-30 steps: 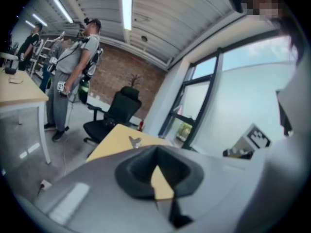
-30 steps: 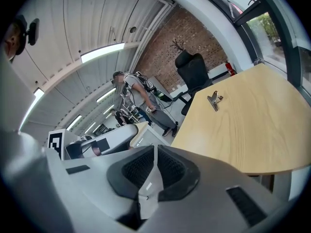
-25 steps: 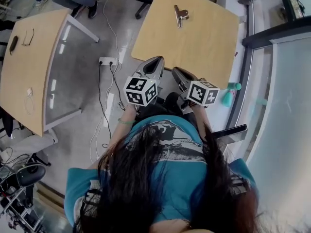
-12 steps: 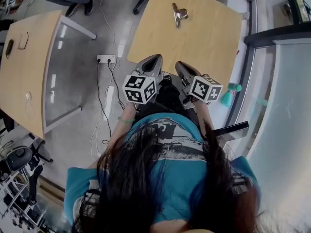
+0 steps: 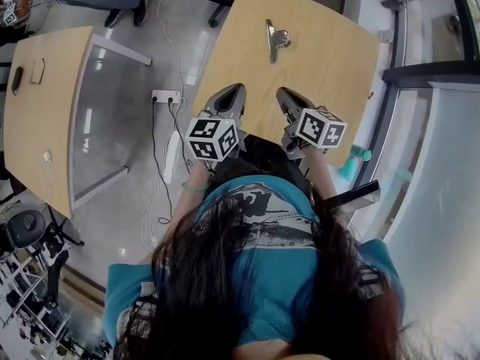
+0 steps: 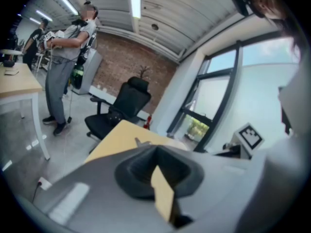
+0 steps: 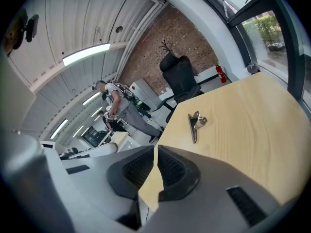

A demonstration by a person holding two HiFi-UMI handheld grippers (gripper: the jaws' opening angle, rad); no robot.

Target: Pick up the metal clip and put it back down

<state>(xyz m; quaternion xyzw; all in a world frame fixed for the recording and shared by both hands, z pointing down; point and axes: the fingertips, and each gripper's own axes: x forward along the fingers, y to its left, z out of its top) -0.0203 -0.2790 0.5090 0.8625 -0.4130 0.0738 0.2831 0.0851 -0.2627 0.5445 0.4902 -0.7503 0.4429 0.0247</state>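
No word, number or brand can be read anywhere. The left marker cube (image 5: 213, 139) on the left gripper (image 5: 229, 96) and the right marker cube (image 5: 321, 127) on the right gripper (image 5: 289, 100) bear only black-and-white square patterns. The grey shirt print (image 5: 262, 210), at 6 o'clock from the cubes, shows no legible letters.

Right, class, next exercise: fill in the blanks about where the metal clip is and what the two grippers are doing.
1. The metal clip lies on the table, and ____ gripper touches it.
2. The right gripper has its jaws ____, with nothing between them.
3. The left gripper holds ____.
4. The glass wall stands on the ____ gripper's side of the table.

Missing words: neither; shut; nothing; right
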